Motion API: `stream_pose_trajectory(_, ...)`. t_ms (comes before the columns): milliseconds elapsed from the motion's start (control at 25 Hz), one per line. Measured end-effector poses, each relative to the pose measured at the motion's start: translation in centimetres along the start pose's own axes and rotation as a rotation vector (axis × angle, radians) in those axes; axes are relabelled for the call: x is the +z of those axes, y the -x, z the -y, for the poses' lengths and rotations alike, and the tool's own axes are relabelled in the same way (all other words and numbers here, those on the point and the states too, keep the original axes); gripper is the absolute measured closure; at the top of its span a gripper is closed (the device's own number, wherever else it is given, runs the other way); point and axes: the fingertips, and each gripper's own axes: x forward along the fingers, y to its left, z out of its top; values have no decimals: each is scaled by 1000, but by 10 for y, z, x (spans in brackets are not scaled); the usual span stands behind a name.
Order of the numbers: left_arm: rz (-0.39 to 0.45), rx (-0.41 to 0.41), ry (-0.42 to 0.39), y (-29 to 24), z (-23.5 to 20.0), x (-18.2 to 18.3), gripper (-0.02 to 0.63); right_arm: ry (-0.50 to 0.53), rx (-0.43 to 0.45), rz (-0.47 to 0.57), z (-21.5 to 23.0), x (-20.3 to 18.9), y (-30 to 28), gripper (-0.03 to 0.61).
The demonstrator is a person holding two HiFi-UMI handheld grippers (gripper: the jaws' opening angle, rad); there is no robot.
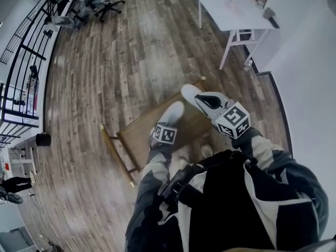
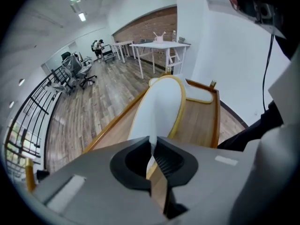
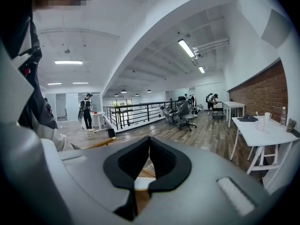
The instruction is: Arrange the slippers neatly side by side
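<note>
Firmly, left fingers (image 2: 171, 163) pinch the edge of a smooth, rounded white slipper (image 2: 159, 107); right fingers (image 3: 165, 164) sit closed.

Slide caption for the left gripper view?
Left gripper grips a white slipper by its edge, above a wooden tray.

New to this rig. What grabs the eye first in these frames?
The left gripper is shut on the edge of a white slipper, holding it over a wooden tray on the floor. A second white slipper lies at the tray's far end. The right gripper is shut too.
</note>
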Motion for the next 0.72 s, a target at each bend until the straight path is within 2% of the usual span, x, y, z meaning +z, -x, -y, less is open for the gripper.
stream_pose_trajectory(160,76,36,183,26,-20,0,582,6,60,13,-16,0,-15,568)
stream_pose_trajectory(320,131,84,320,52,-41,-12,582,16,130,18,-38,4,-31,568)
stream_pose_trajectory(720,195,180,722,98,-74,-90,581,55,293,28,-90,5,-57,568)
